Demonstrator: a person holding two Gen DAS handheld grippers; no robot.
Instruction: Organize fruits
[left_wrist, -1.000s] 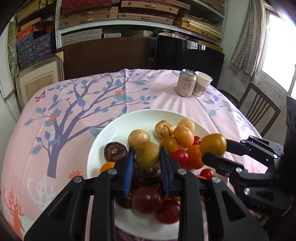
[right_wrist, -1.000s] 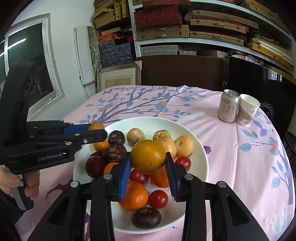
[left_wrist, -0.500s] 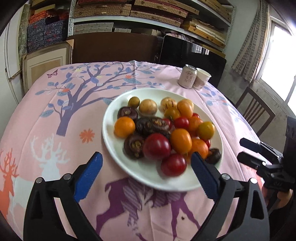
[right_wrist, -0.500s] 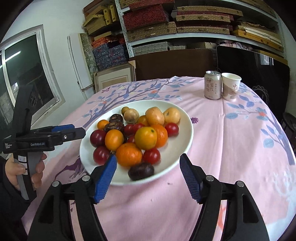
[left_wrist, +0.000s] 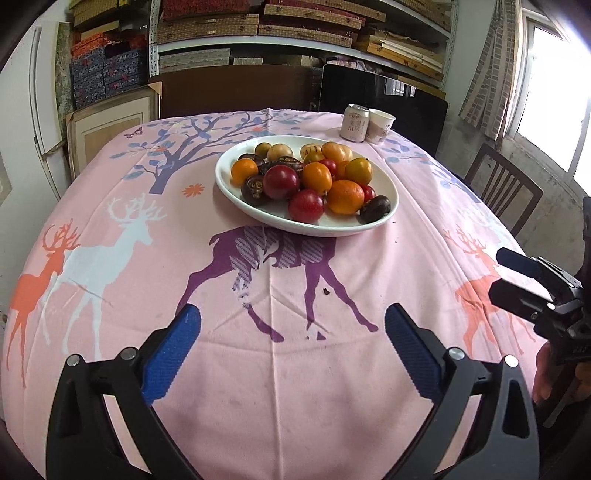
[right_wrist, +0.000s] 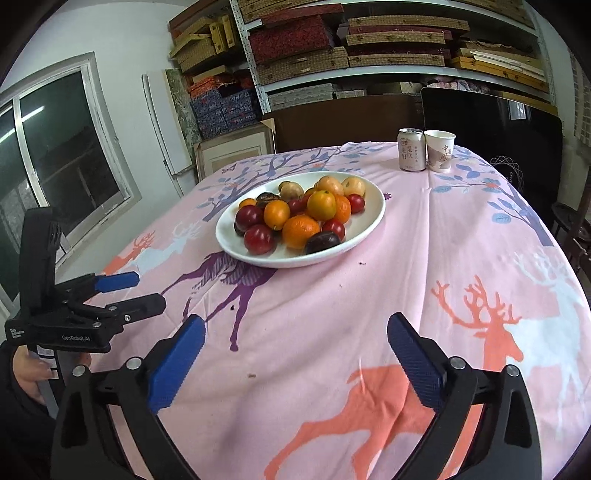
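A white oval plate on the pink tablecloth holds a pile of fruit: oranges, red plums, cherry tomatoes, dark passion fruits and tan fruits. It also shows in the right wrist view with the fruit. My left gripper is open and empty, well back from the plate near the table's front. My right gripper is open and empty, also far back. Each gripper shows in the other's view, the right one and the left one.
A drink can and a paper cup stand at the table's far right corner. A wooden chair stands at the right. Shelves with boxes and a dark panel are behind the table.
Both grippers let go of their fruits onto the plate, opened wide, and drew back and away from the plate toward the near edge of the table.
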